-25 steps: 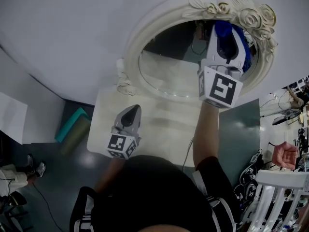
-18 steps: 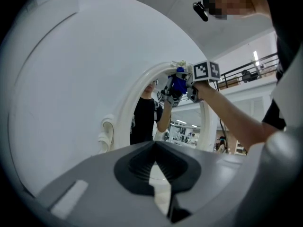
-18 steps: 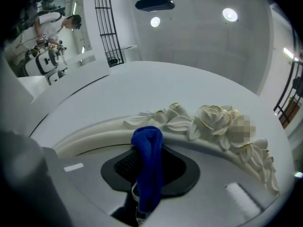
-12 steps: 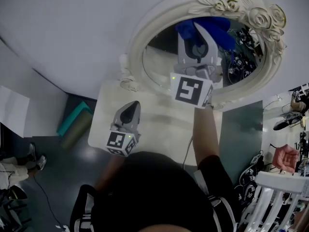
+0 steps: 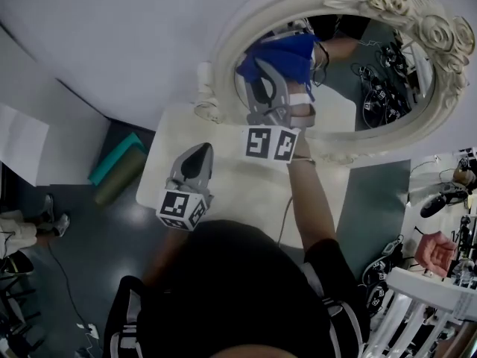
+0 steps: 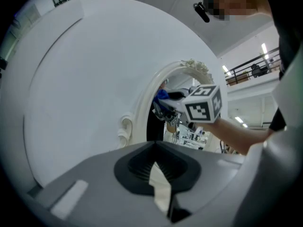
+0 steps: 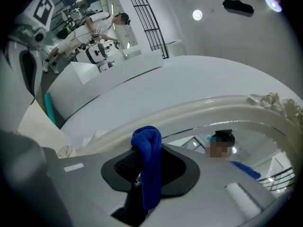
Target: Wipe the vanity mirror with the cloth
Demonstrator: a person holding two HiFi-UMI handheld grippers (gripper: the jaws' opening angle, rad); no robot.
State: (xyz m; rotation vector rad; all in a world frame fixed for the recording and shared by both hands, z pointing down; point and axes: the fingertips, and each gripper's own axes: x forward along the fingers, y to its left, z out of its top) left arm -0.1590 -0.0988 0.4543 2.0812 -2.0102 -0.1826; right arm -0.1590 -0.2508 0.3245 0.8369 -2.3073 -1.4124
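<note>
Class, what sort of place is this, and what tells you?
Likely a lab or workshop staged as a dressing corner: an ornate vanity mirror on a white table, with cables and gear on the floor.

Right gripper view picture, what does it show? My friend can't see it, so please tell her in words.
The right gripper pinches a blue cloth between its closed jaws, with the cloth's folded end poking up. Just beyond it curves the cream frame of a vanity mirror, set against a white wall.
</note>
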